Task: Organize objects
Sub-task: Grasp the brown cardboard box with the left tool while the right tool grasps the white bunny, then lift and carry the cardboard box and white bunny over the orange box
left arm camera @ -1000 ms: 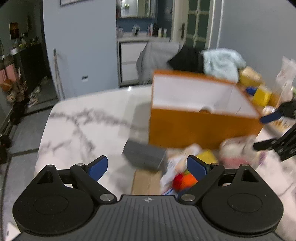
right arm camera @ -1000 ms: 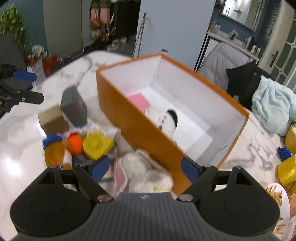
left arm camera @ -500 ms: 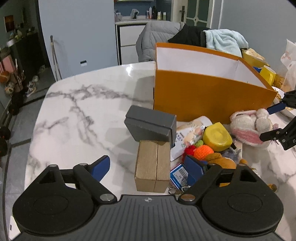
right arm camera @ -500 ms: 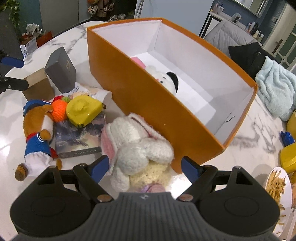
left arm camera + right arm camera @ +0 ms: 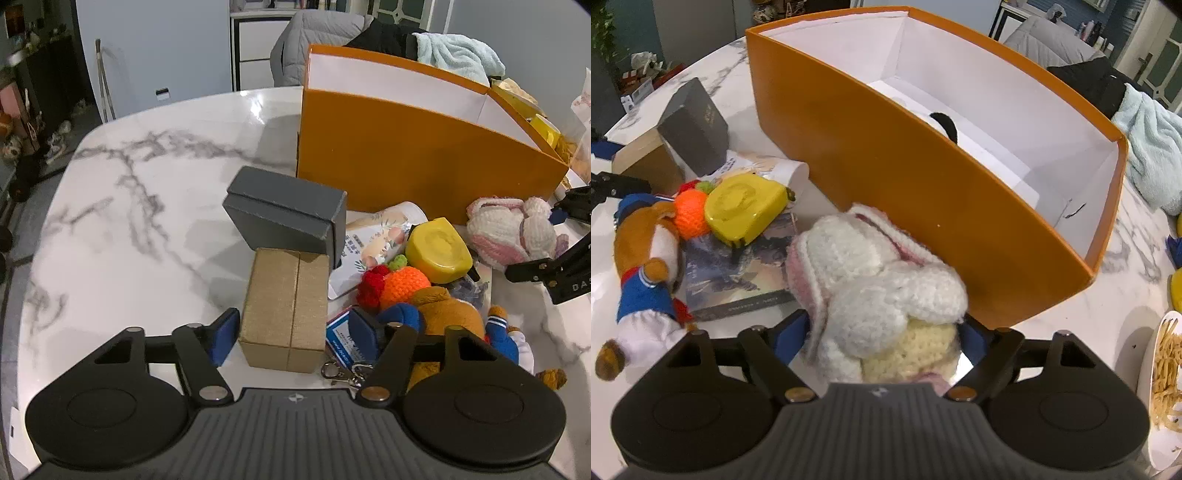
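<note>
A marble bench (image 5: 140,221) carries everything; at its right edge sits a plate (image 5: 1147,373) of fries (image 5: 1165,369); a pale blue towel (image 5: 1154,144) lies at the far right corner, beside a black garment (image 5: 1089,86) and a grey jacket (image 5: 314,40); beyond the far edge stand a white cabinet (image 5: 255,62) and a blue wall (image 5: 155,48).

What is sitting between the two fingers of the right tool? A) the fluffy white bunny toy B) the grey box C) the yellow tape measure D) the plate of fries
A: in the right wrist view the fluffy white bunny toy fills the gap between the fingers of the right tool, beside the orange box.
</note>
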{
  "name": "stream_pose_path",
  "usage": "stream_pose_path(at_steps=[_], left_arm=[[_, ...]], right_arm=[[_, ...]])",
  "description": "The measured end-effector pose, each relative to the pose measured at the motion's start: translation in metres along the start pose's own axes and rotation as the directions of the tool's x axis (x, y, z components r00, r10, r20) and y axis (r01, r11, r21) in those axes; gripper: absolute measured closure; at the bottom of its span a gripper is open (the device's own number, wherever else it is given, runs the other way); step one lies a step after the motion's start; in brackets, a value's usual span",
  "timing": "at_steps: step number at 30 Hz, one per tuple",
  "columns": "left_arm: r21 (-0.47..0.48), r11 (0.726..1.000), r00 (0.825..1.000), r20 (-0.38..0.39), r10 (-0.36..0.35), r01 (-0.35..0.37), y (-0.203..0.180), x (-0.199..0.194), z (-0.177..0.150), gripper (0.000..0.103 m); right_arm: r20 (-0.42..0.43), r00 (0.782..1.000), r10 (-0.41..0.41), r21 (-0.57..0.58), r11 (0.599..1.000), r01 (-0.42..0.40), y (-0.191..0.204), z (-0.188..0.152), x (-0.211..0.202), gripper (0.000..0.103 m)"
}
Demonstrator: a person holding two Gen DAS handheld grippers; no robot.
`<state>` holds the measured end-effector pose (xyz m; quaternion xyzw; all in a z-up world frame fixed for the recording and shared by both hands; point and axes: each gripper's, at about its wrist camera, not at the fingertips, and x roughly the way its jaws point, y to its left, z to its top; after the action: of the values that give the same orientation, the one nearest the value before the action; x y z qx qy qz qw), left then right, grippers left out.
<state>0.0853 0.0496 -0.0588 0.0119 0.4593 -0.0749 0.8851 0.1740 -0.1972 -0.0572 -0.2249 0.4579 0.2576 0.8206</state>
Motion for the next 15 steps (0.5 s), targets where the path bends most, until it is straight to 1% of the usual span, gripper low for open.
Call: stream_pose_path(at_steps=[2, 4, 9, 12, 13, 15], left_arm=[[0.005, 1.000, 1.000, -0.007, 0.009, -0.009, -0.0020, 0.0031, 0.0002, 0.029], [0.016, 1.000, 1.000, -0.006, 0.024, -0.024, -0.0039, 0.0047, -0.0002, 0.034], [0.035, 0.998, 0.999, -0.007, 0.047, -0.047, -0.0067, 0.0073, -0.0007, 0.039], [0.034, 0.998, 0.999, -0.005, 0.052, -0.051, -0.0066, 0.0073, -0.0007, 0.044], [0.032, 0.998, 0.999, -0.004, 0.053, -0.053, -0.0060, 0.0069, -0.0007, 0.049], [0.027, 0.999, 0.999, -0.005, 0.045, -0.045, -0.0044, 0.0064, -0.0004, 0.049]], right_arm=[[0.000, 1.000, -0.002, 0.000, 1.000, 0.002, 0.0005, 0.0005, 0.0009, 0.021], [0.002, 1.000, -0.001, -0.001, 1.000, 0.001, 0.0004, 0.0006, 0.0010, 0.022], [0.006, 1.000, -0.006, -0.018, 1.000, 0.006, 0.0012, 0.0003, 0.0014, 0.022], [0.006, 1.000, -0.006, -0.022, 1.000, 0.006, 0.0013, 0.0005, 0.0016, 0.022], [0.007, 1.000, -0.006, -0.022, 1.000, 0.006, 0.0013, 0.0005, 0.0018, 0.023], [0.006, 1.000, -0.006, -0.023, 1.000, 0.006, 0.0015, 0.0006, 0.0019, 0.023]])
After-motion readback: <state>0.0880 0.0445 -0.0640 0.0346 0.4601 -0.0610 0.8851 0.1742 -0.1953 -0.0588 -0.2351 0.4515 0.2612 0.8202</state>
